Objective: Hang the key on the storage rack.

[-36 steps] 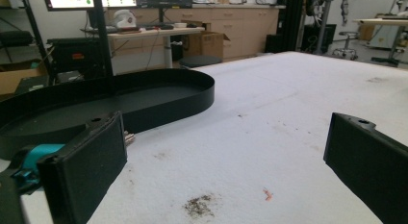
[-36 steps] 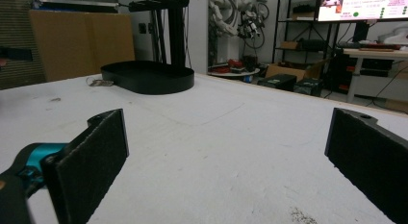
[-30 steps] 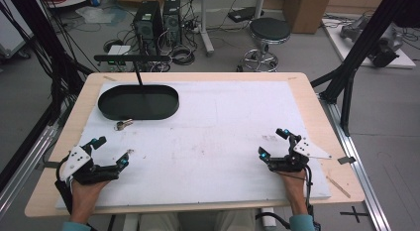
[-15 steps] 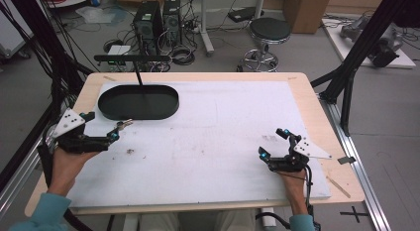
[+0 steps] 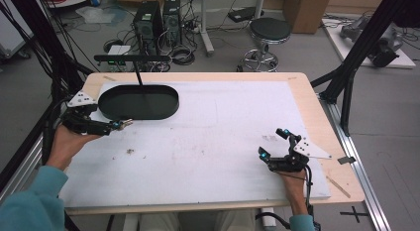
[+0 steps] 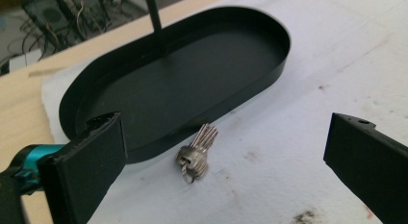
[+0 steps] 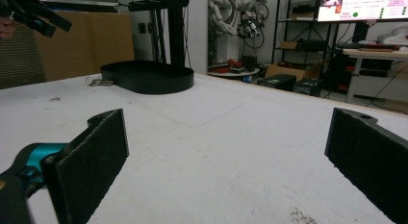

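1. While our left gripper hangs over the far-left part of the counter, its jaws stand spread wide with nothing between the pads.
2. We see a small metal piece, a silvery knob with a fan of thin prongs, lying on the white sheet. It sits just beside the near rim of the black oval tray; we cannot tell whether it touches that rim.
3. From the left gripper view, the piece lies between the two jaws' lines and beyond their tips, nearer the left jaw.
4. The tray rests at the far left of the sheet, and a thin black post rises from it to a crossbar.
5. Our right gripper rests at the near right of the counter, well apart from the tray and the piece. Its jaws are spread wide too, gripping nothing.
6. From the right gripper view, the tray shows far off at the left.
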Demonstrator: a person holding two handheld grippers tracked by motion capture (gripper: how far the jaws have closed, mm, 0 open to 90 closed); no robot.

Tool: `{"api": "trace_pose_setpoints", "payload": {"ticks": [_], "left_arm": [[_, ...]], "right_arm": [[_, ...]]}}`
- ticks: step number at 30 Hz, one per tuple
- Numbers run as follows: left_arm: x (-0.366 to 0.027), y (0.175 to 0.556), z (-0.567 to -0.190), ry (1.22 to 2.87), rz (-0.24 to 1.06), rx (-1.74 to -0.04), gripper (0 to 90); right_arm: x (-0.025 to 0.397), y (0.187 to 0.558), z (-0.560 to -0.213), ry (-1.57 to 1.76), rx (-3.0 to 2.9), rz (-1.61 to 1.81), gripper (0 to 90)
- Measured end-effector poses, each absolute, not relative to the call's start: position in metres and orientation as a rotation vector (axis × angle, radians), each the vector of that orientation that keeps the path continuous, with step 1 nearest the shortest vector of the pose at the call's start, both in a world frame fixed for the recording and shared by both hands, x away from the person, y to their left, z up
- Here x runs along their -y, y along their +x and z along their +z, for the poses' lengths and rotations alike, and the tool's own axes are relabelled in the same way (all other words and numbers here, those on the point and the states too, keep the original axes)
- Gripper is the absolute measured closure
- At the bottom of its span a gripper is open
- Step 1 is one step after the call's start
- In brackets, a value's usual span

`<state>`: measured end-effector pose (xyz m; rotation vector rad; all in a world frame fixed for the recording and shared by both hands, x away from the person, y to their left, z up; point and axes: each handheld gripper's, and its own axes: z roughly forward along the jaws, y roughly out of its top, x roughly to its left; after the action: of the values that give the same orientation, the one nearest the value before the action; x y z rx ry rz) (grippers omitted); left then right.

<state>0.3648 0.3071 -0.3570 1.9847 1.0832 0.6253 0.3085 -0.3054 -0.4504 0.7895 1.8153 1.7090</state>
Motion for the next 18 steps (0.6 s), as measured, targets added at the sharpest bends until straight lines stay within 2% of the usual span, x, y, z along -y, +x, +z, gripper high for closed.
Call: {"api": "trace_pose_setpoints", "payload": {"ticks": [18], "left_arm": [[-0.31, 0.404, -0.381, 2.143, 0.474, -1.243, 2.2]], "right_arm": [[0.305, 0.309, -0.45, 0.787, -1.816, 1.71, 0.5]]}}
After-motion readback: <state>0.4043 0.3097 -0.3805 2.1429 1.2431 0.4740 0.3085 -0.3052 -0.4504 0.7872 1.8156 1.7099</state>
